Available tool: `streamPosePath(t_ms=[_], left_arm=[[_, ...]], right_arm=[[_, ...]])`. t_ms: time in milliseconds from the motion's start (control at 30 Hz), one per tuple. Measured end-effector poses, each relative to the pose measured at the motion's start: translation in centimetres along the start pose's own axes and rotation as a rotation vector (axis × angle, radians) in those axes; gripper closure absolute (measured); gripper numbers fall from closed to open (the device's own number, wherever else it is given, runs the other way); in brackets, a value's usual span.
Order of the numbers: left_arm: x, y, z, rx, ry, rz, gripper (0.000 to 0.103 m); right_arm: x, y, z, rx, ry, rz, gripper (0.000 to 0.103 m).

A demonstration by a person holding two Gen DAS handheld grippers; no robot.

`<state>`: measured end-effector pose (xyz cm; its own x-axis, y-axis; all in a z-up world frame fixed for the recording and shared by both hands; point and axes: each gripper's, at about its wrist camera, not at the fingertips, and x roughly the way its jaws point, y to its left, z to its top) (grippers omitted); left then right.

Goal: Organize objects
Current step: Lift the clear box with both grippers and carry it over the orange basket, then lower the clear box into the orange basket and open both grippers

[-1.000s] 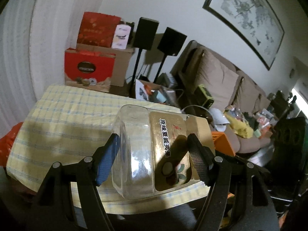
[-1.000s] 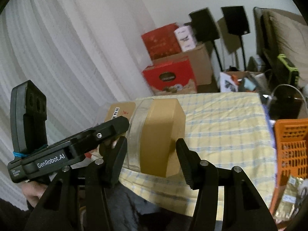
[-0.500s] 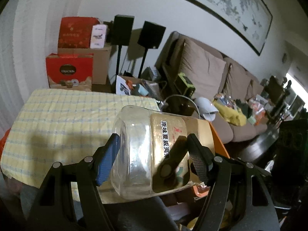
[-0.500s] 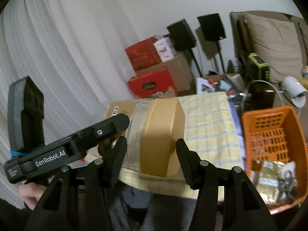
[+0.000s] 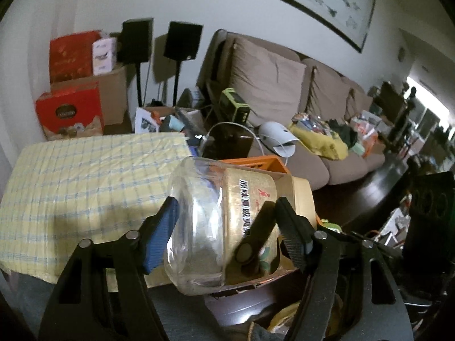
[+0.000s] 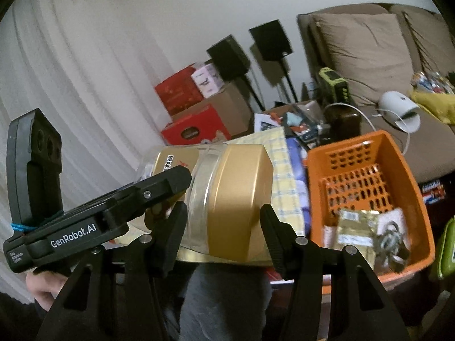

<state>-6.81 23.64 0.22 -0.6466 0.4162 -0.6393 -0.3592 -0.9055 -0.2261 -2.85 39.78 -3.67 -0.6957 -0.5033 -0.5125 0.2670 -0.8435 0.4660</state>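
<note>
**Cluttered living room, jar carried in both grippers**

Nearest me, my left gripper [image 5: 224, 227] clamped the clear jar [image 5: 204, 227] body while my right gripper [image 6: 221, 221] clamped its gold lid [image 6: 241, 199]. Beyond lay the checked desk [image 5: 85, 176], orange basket [image 6: 398, 164], then sofa [image 5: 270, 85].

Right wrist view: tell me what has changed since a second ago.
The jar, carried sideways, has swung away from the checked table toward the orange basket, which has come fully into view. Unchanged: the left gripper clamps the clear body, the right gripper the gold lid.
</note>
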Motion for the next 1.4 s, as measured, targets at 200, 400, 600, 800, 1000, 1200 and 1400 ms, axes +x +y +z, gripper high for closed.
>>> streamPosePath(t_ms=[200, 400, 600, 800, 1000, 1200, 1400], left_arm=[[0.1, -2.9, 1.2, 0.021, -0.014, -0.02, 0.038], [0.9, -7.0, 1.4, 0.054, -0.022, -0.049, 0.038], [1.1, -8.5, 1.9, 0.043, -0.044, -0.071, 0.038], [3.1, -10.0, 2.8, 0.026, -0.023, -0.117, 0.038], [5.1, -12.1, 3.4, 0.055, -0.057, -0.126, 0.038], [8.9, -13.0, 3.2, 0.088, -0.027, -0.13, 0.038], [12.0, -12.5, 2.1, 0.084, -0.012, -0.107, 0.038]], right_arm=[[-2.4, -1.5, 1.0, 0.004, -0.031, -0.038, 0.049], [-5.3, -3.1, 1.3, -0.005, -0.087, -0.091, 0.049], [-7.7, -4.2, 1.6, 0.005, -0.134, -0.129, 0.049], [-8.1, -5.8, 2.6, -0.028, -0.144, -0.146, 0.048], [-9.0, -7.6, 3.3, -0.035, -0.204, -0.205, 0.048], [-7.4, -9.4, 3.4, -0.06, -0.197, -0.282, 0.048], [-4.9, -11.9, 2.9, -0.041, -0.183, -0.293, 0.048]])
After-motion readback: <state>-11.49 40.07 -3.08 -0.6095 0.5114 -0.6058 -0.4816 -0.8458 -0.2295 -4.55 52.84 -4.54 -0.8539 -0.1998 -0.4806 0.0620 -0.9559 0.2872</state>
